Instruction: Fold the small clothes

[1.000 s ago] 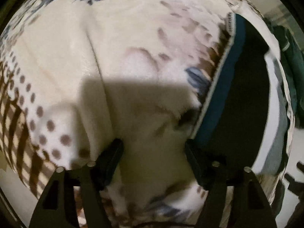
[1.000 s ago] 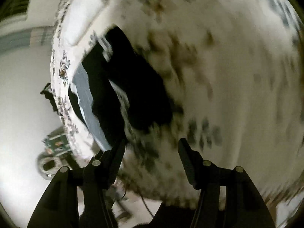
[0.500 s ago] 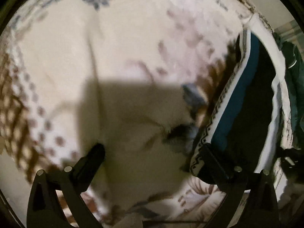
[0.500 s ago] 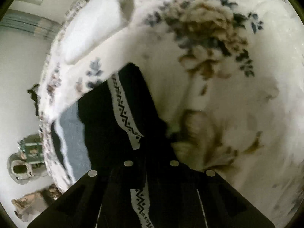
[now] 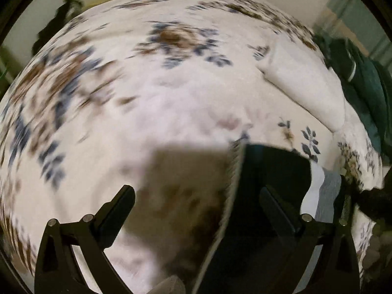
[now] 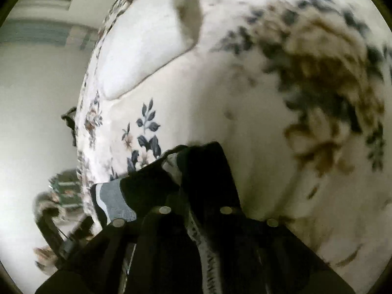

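A small dark garment with a white zigzag-patterned band and a grey-and-white panel lies on a floral blanket. In the left wrist view the garment (image 5: 272, 171) is at the lower right, its patterned edge between my fingers. My left gripper (image 5: 196, 196) is open above the blanket, right finger over the dark cloth. In the right wrist view the garment (image 6: 203, 171) is bunched between my fingers. My right gripper (image 6: 193, 208) is shut on the garment and holds it off the blanket.
The floral blanket (image 5: 171, 85) covers the bed. A white pillow (image 5: 306, 90) lies at the back right; it also shows in the right wrist view (image 6: 147, 49). Dark green clothes (image 5: 362, 78) hang past the bed's right edge. Floor and clutter (image 6: 61, 196) lie left of the bed.
My right gripper closed on the dark garment and has lifted it. My left gripper opened wider and tilted up, so more of the bed and pillow shows.
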The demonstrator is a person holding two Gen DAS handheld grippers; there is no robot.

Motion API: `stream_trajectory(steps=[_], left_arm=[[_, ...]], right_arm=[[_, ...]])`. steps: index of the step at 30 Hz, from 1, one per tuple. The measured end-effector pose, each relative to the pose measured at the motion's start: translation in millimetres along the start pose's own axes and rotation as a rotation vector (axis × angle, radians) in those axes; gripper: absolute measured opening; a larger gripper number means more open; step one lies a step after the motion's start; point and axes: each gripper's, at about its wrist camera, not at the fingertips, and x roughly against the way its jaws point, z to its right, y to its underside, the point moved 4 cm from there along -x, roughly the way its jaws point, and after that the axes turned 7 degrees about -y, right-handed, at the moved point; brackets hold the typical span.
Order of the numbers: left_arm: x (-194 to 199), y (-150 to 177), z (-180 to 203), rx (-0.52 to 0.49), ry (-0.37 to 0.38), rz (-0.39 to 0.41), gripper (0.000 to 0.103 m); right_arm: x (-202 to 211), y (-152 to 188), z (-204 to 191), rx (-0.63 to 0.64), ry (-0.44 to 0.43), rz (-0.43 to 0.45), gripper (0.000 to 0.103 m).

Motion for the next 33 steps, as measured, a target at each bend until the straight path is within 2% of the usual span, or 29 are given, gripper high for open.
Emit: stream_trajectory(steps=[2, 4, 7, 8, 9, 12, 14, 17, 18, 19, 20, 21, 24, 25, 28, 31, 33], left_arm=[[-6, -10, 15, -0.038, 0.021, 0.008, 0.103], [-4, -8, 22, -0.056, 0.021, 0.005, 0.103], [-2, 1, 21, -0.041, 0.014, -0.023, 0.103], [1, 4, 17, -0.027, 0.018, -0.028, 0.103], [5, 9, 13, -0.018, 0.017, -0.032, 0.103], [18, 29, -1, 0.014, 0.008, -0.045, 0.103], [26, 51, -14, 0.043, -0.004, -0.065, 0.103], [33, 83, -31, 0.079, -0.029, -0.108, 0.103], [34, 91, -33, 0.085, -0.034, -0.119, 0.103], [37, 101, -37, 0.092, -0.042, -0.131, 0.103], [38, 107, -39, 0.094, -0.049, -0.139, 0.103], [40, 114, -40, 0.094, -0.058, -0.147, 0.103], [45, 126, -39, 0.092, -0.071, -0.157, 0.103], [46, 128, -38, 0.089, -0.064, -0.158, 0.103], [48, 127, -28, 0.057, -0.039, -0.153, 0.103], [47, 125, -19, 0.03, -0.012, -0.155, 0.103], [44, 124, -17, 0.035, 0.005, -0.163, 0.103]], right_arm=[[5, -14, -8, 0.011, 0.034, 0.06, 0.009], [1, -24, 1, -0.022, 0.065, 0.057, 0.009], [-19, -20, 12, -0.037, 0.103, -0.075, 0.011], [-21, -16, 13, -0.054, 0.093, -0.104, 0.017], [-15, -9, 16, -0.076, 0.081, -0.13, 0.028], [11, 20, 23, -0.108, 0.034, -0.161, 0.054], [18, 46, 30, -0.131, 0.032, -0.202, 0.062], [20, 95, 51, -0.217, 0.06, -0.293, 0.062], [17, 114, 53, -0.246, 0.041, -0.328, 0.062], [13, 121, 50, -0.248, 0.03, -0.333, 0.061], [14, 127, 49, -0.241, 0.044, -0.312, 0.044], [20, 133, 45, -0.224, 0.072, -0.27, 0.01], [36, 138, 30, -0.181, 0.118, -0.219, 0.01], [46, 140, 24, -0.162, 0.15, -0.207, 0.01], [65, 141, 22, -0.168, 0.169, -0.175, 0.009], [69, 141, 39, -0.162, 0.216, -0.2, 0.009], [50, 142, 56, -0.167, 0.23, -0.245, 0.009]])
